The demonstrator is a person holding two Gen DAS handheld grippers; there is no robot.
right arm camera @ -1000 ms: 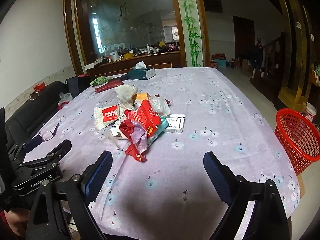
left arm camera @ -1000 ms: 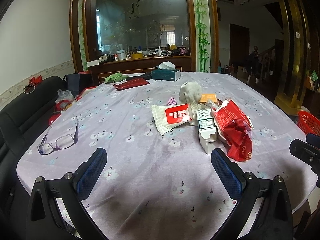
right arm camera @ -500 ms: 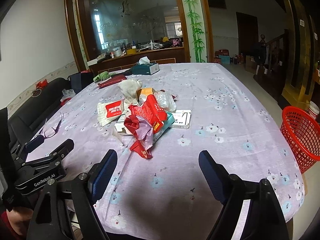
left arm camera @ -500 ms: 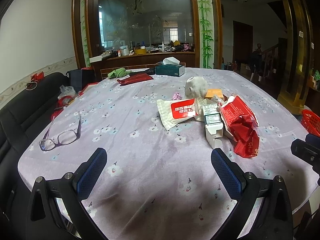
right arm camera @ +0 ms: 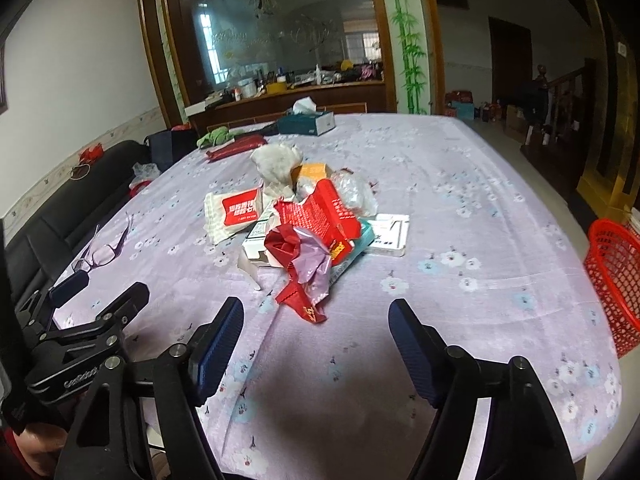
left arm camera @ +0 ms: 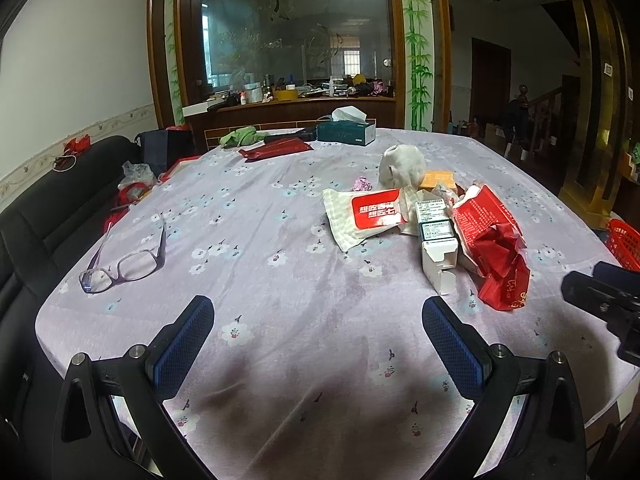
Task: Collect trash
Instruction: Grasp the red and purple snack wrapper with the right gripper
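A heap of trash lies mid-table on the floral purple cloth: a torn red wrapper [left arm camera: 496,244] [right arm camera: 316,220], a white wipes pack with a red label [left arm camera: 368,216] [right arm camera: 236,212], small white boxes [left arm camera: 438,252], a crumpled grey tissue [left arm camera: 402,166] [right arm camera: 276,160] and an orange box [right arm camera: 312,170]. My left gripper [left arm camera: 318,338] hovers open over the near table edge, short of the heap. My right gripper [right arm camera: 316,336] is open too, just in front of the red wrapper's tail. Neither holds anything.
A red mesh basket [right arm camera: 616,272] stands on the floor past the table's right edge. Purple glasses [left arm camera: 124,264] lie near the left edge. A teal tissue box [left arm camera: 346,130], a red pouch [left arm camera: 276,147] and a green cloth [left arm camera: 240,136] sit at the far end. A black sofa [left arm camera: 44,216] runs along the left.
Both grippers have risen and edged forward toward the heap. The right gripper's fingers stand slightly closer together than before. Nothing on the table has moved.
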